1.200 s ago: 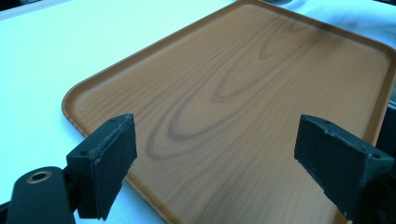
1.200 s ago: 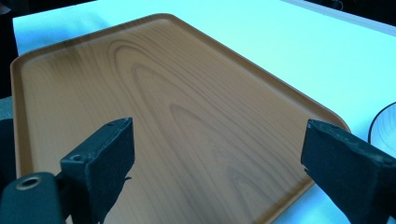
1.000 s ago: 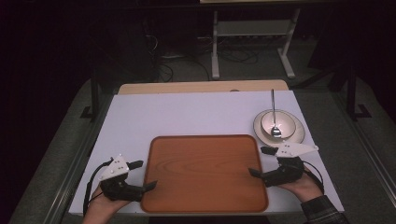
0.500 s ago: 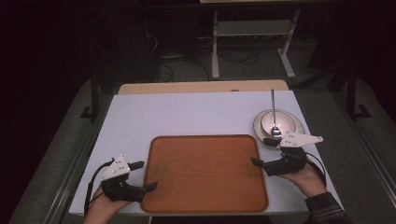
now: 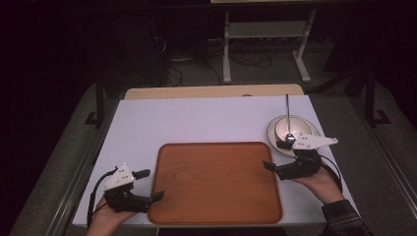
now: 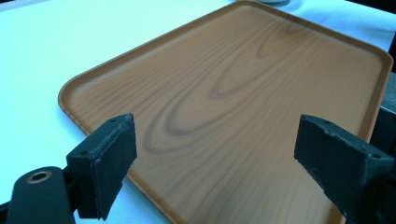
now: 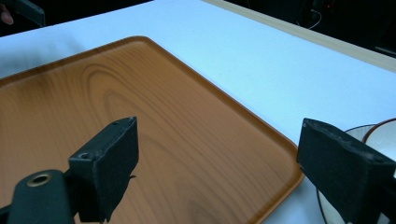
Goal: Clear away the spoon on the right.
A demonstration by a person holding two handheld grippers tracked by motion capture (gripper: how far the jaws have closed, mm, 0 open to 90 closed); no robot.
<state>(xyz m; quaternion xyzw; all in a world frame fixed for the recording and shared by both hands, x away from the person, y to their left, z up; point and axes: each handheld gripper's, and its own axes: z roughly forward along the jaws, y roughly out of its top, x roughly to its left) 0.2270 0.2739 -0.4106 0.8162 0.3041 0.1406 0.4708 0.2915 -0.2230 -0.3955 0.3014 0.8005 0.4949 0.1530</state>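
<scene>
Left gripper (image 5: 146,185), right gripper (image 5: 273,155) both wide apart, empty, flanking wooden tray (image 5: 216,179).

dim room — grey floor (image 5: 59,162), white metal stand (image 5: 265,44) and loose cables (image 5: 246,59) behind the table (image 5: 206,118).

White tabletop (image 5: 206,123): I see it bare across its far half.
Wooden strip (image 5: 211,92): runs along the table's far edge.
Bowl (image 5: 287,127): sits on a plate (image 5: 314,135) at my right side.
Spoon (image 5: 287,110): rests in the bowl, handle pointing away from me.
Metal stand (image 5: 265,34): on the floor beyond the table.
Cables (image 5: 246,59): loose on the floor near the stand.
</scene>
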